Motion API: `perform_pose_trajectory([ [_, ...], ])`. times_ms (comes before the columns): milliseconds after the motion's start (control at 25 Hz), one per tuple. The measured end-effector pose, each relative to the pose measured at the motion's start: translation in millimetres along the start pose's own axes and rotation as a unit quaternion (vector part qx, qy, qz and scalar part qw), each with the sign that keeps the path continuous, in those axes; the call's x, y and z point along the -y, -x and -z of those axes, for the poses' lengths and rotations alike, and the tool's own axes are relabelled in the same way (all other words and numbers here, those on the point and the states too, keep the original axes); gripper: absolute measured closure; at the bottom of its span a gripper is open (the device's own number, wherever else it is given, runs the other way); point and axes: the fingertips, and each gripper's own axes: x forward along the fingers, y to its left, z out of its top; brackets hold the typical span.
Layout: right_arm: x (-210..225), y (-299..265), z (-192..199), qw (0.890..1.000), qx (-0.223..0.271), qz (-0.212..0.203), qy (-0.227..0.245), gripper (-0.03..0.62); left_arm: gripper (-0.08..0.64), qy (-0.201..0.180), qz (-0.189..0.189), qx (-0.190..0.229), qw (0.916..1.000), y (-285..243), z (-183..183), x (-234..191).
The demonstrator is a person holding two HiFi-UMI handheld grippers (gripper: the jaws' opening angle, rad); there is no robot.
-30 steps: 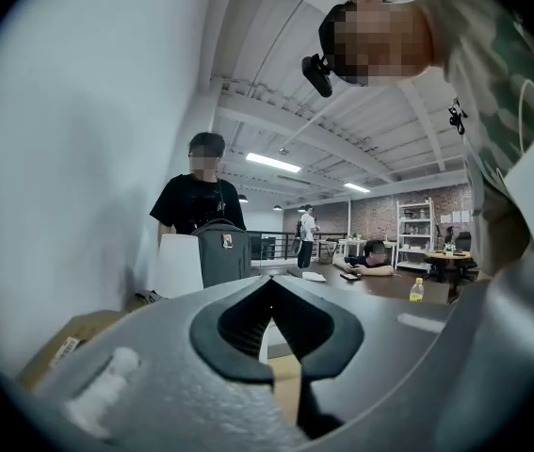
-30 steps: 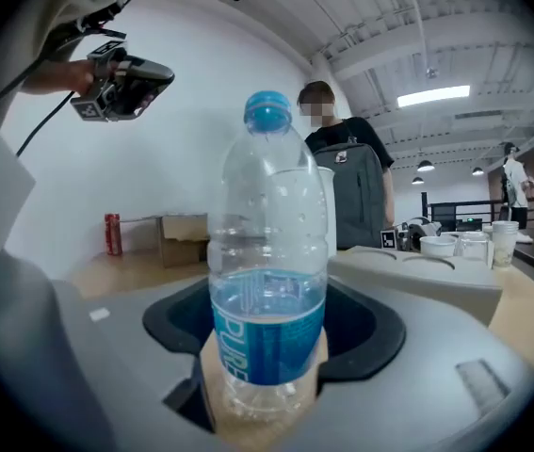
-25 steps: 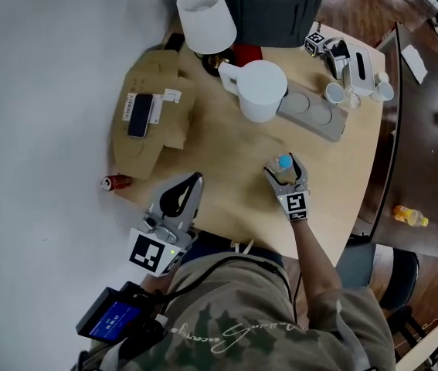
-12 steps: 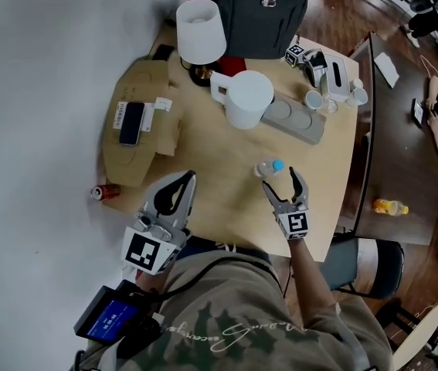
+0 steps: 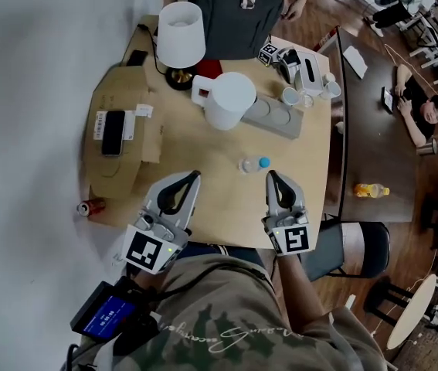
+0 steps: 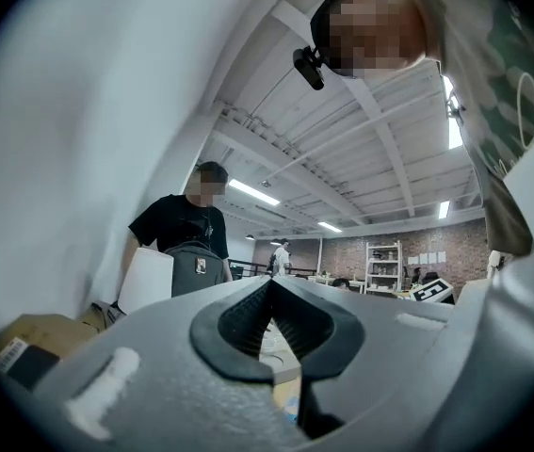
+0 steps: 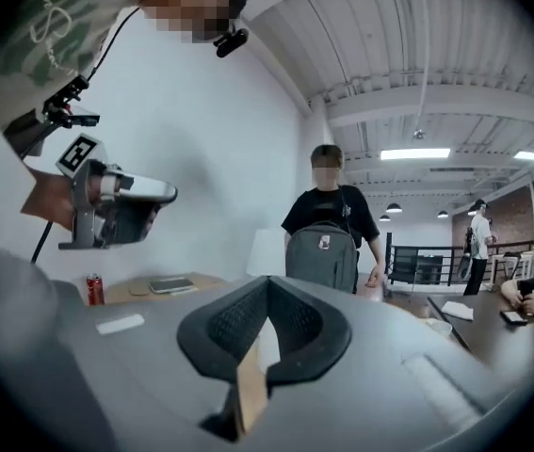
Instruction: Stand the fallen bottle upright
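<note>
Bottle [image 5: 251,165] is mid-table and looks to be lying down, blue cap toward 3 o'clock, though that's hard to confirm. Left gripper [image 5: 192,176] and right gripper [image 5: 272,176] are both closed and empty at the table's [image 5: 203,149] 6 o'clock edge. Likely pre-grasp: open right, reach toward 12, grip, tip upright. Pitcher [image 5: 226,99] and cups [image 5: 290,95]: contents not visible.

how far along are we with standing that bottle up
Done: nothing visible yet. The water bottle with the blue cap looks to lie on its side on the wooden table, cap toward the right.
In hand: nothing. The left gripper and right gripper are both shut and empty, by the table's near edge, apart from the bottle.
Left: grasp it, tip it upright, let go.
</note>
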Motion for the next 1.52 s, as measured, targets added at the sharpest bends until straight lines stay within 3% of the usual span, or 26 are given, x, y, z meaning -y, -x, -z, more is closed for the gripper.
perform_pose_trajectory([
  [280,-26.8,14.2,-39.6,0.999,0.027,0.015,0.025,0.59,0.558,-0.003,0.047,-0.025,0.9986,7.1,26.7,22.9],
  [480,-46.9,50.7,-46.5,0.998,0.054,-0.006,0.019,0.59,0.558,-0.019,0.047,-0.02,0.9985,26.9,18.3,59.6],
  [840,-56.5,160.3,-21.9,0.999,0.043,-0.014,0.023,0.59,0.558,-0.069,-0.02,-0.043,0.9965,95.0,31.5,159.0],
  [1080,-90.8,252.2,-21.8,0.996,0.052,-0.073,-0.018,0.589,0.558,-0.084,-0.035,-0.054,0.9944,145.2,45.3,245.1],
  [1320,-121.9,317.8,-17.1,0.993,0.049,-0.096,-0.052,0.589,0.558,-0.08,0.002,-0.072,0.9942,170.2,57.7,306.3],
  [1520,-125.5,338.2,-28.1,0.995,0.057,-0.071,-0.036,0.589,0.558,-0.069,0.045,-0.066,0.9943,171.0,60.0,336.3],
])
